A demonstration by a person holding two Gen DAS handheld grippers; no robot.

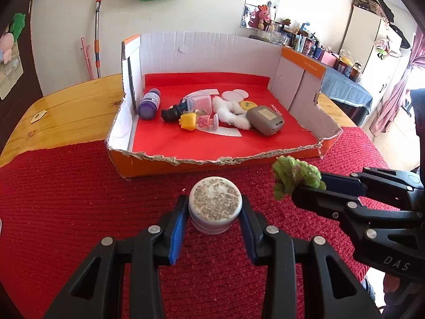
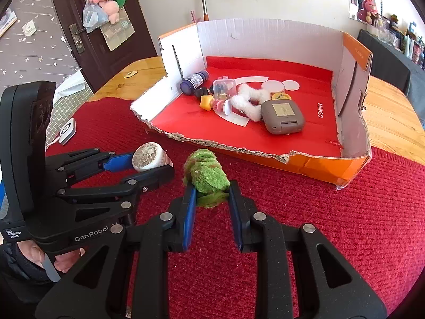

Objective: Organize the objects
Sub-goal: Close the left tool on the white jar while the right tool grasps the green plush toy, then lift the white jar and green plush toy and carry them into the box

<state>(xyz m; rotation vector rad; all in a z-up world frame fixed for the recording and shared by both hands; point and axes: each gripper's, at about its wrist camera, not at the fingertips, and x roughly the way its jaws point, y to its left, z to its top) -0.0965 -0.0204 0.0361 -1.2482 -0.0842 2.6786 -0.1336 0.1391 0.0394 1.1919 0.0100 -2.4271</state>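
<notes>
My left gripper (image 1: 214, 214) is shut on a small round grey tin (image 1: 214, 204) with a speckled lid, held just above the red cloth (image 1: 66, 199); it also shows in the right wrist view (image 2: 149, 157). My right gripper (image 2: 211, 195) is shut on a fuzzy green scrunchie (image 2: 205, 174), which also shows in the left wrist view (image 1: 292, 176). Both are in front of the torn front wall of an orange cardboard box (image 1: 170, 163) with a red floor (image 2: 292, 133).
In the box lie a purple bottle (image 1: 150, 103), a clear case (image 1: 200, 102), small toys (image 1: 191, 121), a white fluffy scrunchie (image 1: 228, 113), white pads (image 1: 235, 95), a yellow tin (image 1: 248, 105) and a grey power bank (image 1: 264, 119). Wooden table (image 1: 66, 109) lies beyond the cloth.
</notes>
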